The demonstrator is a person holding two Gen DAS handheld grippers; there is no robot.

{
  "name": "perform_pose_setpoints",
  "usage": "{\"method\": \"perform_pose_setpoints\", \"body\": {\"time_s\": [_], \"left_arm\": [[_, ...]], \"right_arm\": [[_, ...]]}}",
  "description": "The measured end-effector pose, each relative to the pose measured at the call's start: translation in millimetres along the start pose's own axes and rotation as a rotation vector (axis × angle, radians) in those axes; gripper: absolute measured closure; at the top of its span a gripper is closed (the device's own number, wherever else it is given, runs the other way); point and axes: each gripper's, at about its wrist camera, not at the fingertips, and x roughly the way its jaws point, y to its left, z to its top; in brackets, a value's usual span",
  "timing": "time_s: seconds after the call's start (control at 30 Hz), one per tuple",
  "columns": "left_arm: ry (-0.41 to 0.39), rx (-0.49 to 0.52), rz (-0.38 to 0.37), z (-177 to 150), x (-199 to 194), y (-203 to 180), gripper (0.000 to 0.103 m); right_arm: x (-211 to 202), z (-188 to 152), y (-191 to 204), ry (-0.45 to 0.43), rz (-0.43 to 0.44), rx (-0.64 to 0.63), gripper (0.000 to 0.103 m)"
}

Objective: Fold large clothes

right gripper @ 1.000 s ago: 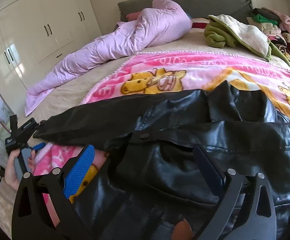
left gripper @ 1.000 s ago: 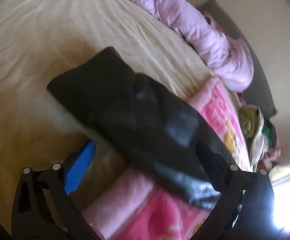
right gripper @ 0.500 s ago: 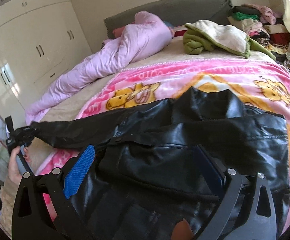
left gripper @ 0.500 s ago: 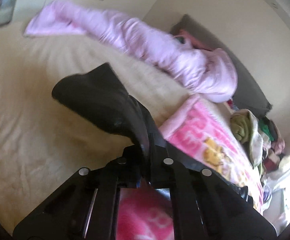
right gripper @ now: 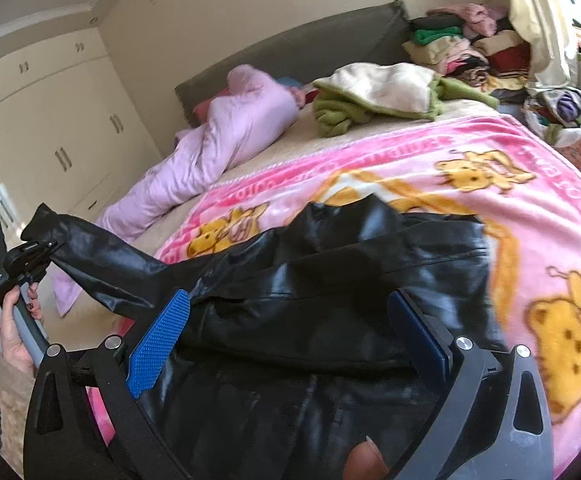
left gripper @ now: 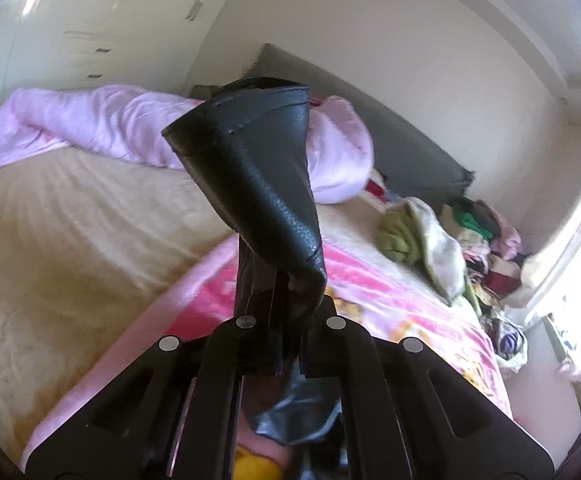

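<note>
A black leather jacket (right gripper: 330,288) lies spread on a pink cartoon blanket (right gripper: 470,184) on the bed. Its left sleeve (left gripper: 266,184) stands up in the air, cuff uppermost, pinched near its end by my left gripper (left gripper: 286,304), which is shut on it. In the right wrist view the same left gripper (right gripper: 34,256) holds the sleeve (right gripper: 102,256) lifted off the bed at far left, with a hand (right gripper: 14,320) on its handle. My right gripper (right gripper: 290,328) hovers open over the jacket body, blue pads (right gripper: 158,340) wide apart, nothing pressed between them.
A lilac quilt (right gripper: 218,140) is bunched along the beige sheet (left gripper: 70,220) by the grey headboard (right gripper: 298,48). A green and cream blanket (right gripper: 378,96) and stacked clothes (right gripper: 462,44) sit at the bed's head. White wardrobes (right gripper: 50,128) line the left wall.
My left gripper closed on the sleeve end and lifted it high off the bed. The right gripper slid right over the jacket, staying open.
</note>
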Motion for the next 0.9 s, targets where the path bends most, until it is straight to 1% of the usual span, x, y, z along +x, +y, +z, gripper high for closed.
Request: {"method": "perform_pose_setpoints", "body": {"time_s": [0.2,0.4,0.57,0.77,0.9], "left_arm": [[0.002,0.071,-0.065,-7,-6,-47,0.103],[0.020,0.124,-0.108,-19,-6,-79,0.103],[0.014,0.151,-0.140,-27,-5,-104,0.103],[0.039,0.181,-0.193,-43,1,-132,0.103],[0.049,0.192,-0.227,-55,1,-150,0.103]], "right_arm": [[-34,2,-29,-0.034,-0.020,0.033,0.004],[-64,-2,-59,-0.066,-0.036,0.090,0.004],[-82,-4,-80,-0.061,0.001,0.152,0.005],[-102,-4,-91,-0.086,-0.005,0.167,0.004],[-112,-3,-96,-0.093,0.022,0.198,0.004]]}}
